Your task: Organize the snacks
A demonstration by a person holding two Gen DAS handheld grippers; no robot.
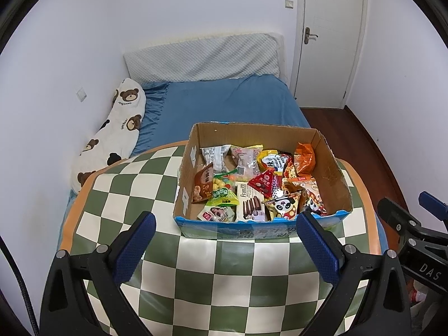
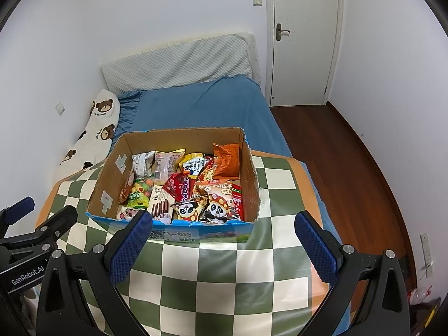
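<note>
An open cardboard box (image 1: 334, 173) stands on a green-and-cream checked table (image 1: 212, 274). It holds several snack packets, among them a Franzzi biscuit pack (image 1: 249, 200), a red triangular packet (image 1: 264, 180), an orange bag (image 1: 305, 158) and a panda packet (image 1: 284, 207). My left gripper (image 1: 225, 225) is open and empty, just short of the box's near wall. My right gripper (image 2: 224, 224) is open and empty at the box's near wall (image 2: 179, 233); the box (image 2: 110, 168) and panda packet (image 2: 219, 210) show there too. Each gripper shows at the edge of the other's view.
A bed with a blue sheet (image 1: 224, 103) lies behind the table, with a bear-print pillow (image 1: 117, 134) along the left wall. A white door (image 1: 330, 36) and dark wood floor (image 2: 350, 154) are to the right. The checked table (image 2: 224, 274) has bare surface in front of the box.
</note>
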